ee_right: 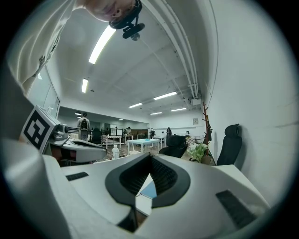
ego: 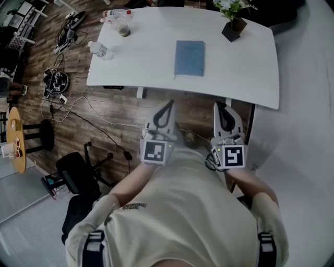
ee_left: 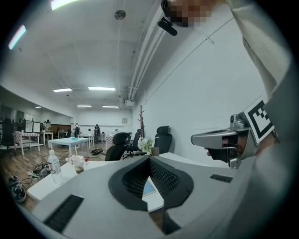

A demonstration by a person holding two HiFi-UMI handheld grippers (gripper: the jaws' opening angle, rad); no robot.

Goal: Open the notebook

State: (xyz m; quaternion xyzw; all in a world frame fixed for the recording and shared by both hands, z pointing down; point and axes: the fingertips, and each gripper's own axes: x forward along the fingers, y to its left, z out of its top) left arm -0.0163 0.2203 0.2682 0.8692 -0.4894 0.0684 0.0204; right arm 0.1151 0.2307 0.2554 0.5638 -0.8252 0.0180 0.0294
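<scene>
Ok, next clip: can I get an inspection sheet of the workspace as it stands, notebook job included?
Surface: white table, standing on a wooden floor.
Job's things: blue notebook, closed, lying flat near the table's middle, untouched.
Clutter: water bottle, second bottle and cup at the far left corner; potted plant at the far right corner; all apart from the notebook.
Grippers: left tool and right tool both shut, empty, side by side short of the table's near edge.
Cables: tangle of cables on the floor left of the table.
Surroundings: black office chair and round wooden side table at left.
</scene>
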